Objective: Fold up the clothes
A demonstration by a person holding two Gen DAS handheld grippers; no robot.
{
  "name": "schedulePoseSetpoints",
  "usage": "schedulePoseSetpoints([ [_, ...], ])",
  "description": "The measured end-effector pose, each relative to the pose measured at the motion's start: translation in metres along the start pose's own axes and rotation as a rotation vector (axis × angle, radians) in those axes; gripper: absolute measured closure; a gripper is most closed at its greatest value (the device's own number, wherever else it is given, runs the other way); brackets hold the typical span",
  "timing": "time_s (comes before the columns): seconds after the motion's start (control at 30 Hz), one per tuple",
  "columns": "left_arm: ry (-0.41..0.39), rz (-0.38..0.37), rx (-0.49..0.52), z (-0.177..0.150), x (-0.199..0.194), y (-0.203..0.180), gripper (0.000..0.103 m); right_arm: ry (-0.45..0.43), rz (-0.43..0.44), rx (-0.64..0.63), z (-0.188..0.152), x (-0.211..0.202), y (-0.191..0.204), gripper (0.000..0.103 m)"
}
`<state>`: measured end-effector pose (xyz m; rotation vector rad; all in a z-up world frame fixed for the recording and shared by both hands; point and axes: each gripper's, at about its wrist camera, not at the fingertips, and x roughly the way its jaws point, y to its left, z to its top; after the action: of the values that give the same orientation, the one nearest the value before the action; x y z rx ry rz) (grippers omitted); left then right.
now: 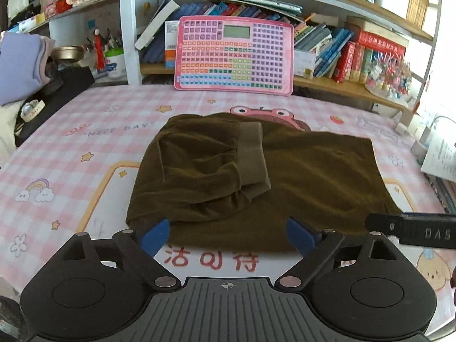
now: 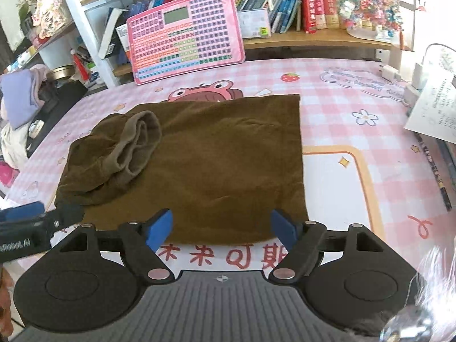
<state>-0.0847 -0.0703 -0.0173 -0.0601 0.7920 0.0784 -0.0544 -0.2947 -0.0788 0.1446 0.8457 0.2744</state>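
The left tongs (image 1: 228, 235) are seen spread wide at the lower middle of the left wrist frame, nothing pinched, their blue pads poised just at the near hem of the brown garment (image 1: 256, 176). The right tongs (image 2: 222, 229) are likewise spread and empty at the lower middle of the right wrist frame, set against the same near edge. The garment is laid partly folded at the centre of the pink checked bench (image 1: 71, 154), with a sleeve and its ribbed cuff (image 1: 252, 154) turned inward over the body on the left side. At the top of both frames a pink keyboard toy (image 1: 233, 54) is propped against the bookshelf (image 1: 356, 88). It is judged that a bottom-to-top fold is being set up. If only the upper layer of the hem were pinched, the layers would likely part when lifted; the loosely bunched sleeve could slide out; uneven lifting by the two tongs would probably skew the fold.
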Motion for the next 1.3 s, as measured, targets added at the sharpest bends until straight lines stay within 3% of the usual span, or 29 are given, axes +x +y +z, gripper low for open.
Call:
schedulePoseSetpoints([
  [0.37, -0.04, -0.048, 0.0, 0.001, -0.011, 0.035, 0.011, -0.053, -0.078, -0.028, -0.012, -0.023, 0.044, 0.018],
  [0.67, 0.003, -0.168, 0.009, -0.014, -0.007, 0.044, 0.01, -0.02, -0.173, -0.017, -0.03, -0.036, 0.064, 0.018],
  [0.97, 0.003, -0.14, -0.03, -0.01, -0.004, 0.042, 0.01, -0.003, -0.166, -0.053, -0.031, -0.032, 0.071, 0.018],
  [1.3, -0.007, -0.102, -0.068, 0.007, 0.008, -0.001, 0.011, -0.016, -0.117, -0.051, -0.006, -0.025, 0.019, 0.018],
])
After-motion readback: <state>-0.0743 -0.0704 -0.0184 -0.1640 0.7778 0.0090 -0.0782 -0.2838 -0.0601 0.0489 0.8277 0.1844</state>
